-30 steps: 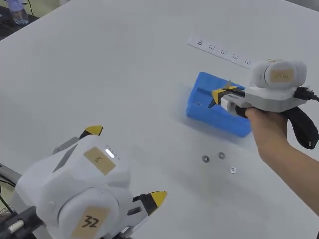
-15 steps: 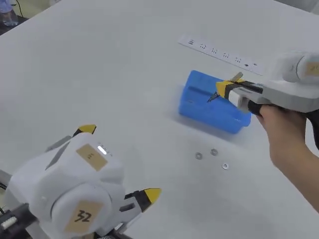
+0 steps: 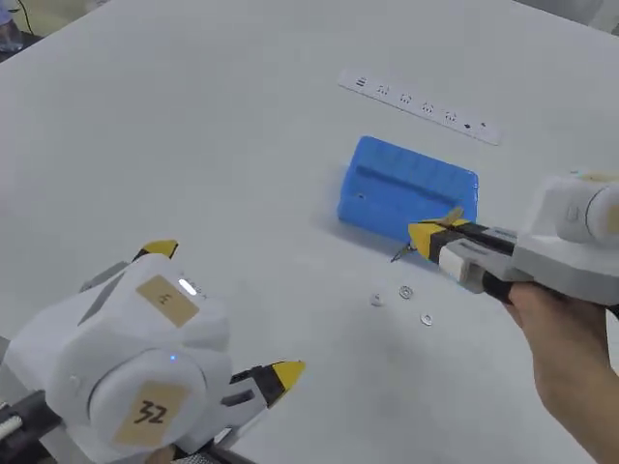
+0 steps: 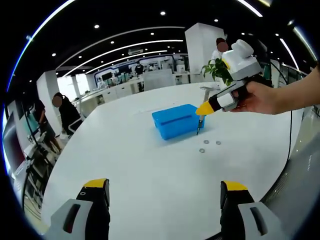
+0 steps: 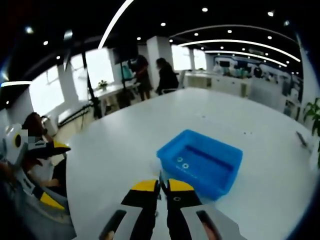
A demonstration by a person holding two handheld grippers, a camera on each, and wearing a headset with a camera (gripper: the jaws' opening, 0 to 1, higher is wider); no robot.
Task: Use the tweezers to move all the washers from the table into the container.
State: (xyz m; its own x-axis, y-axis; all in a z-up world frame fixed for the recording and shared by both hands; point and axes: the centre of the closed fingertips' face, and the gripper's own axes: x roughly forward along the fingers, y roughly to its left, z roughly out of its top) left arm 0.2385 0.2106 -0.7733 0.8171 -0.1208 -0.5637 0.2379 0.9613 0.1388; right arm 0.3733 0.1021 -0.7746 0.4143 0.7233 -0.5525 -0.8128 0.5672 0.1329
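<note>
white surface (image 3: 242, 145) spreads wide under both my hands, in a big open hall with strips of light across a dark ceiling.

closest to me, my left gripper (image 3: 223, 309) sits low at the near side. its yellow-tipped jaws are spread wide and there is nothing between them.

further out and to the right, three loose washers (image 3: 405, 292) lie flat on the surface in a small cluster, near one another but not touching.

just past them is my right gripper (image 3: 426, 235), held in my right hand (image 3: 556, 329). its jaws are pinched narrow on the tweezers (image 3: 398, 251). the tweezers' thin tips stick out ahead of the yellow jaw tips and point down toward the surface, between the loose washers and the container's near wall. i cannot tell whether the tips touch the surface, and i can make out no washer in them.

right behind the tips stands the blue container (image 3: 406, 179), a shallow open rectangular tray. in the right gripper view two more washers (image 5: 178, 160) lie side by side on its floor, near one corner.

beyond the container a white power strip (image 3: 421, 108) lies on the surface, well apart from it.

far off, in the left gripper view, people (image 4: 67, 112) stand among desks and pillars.
</note>
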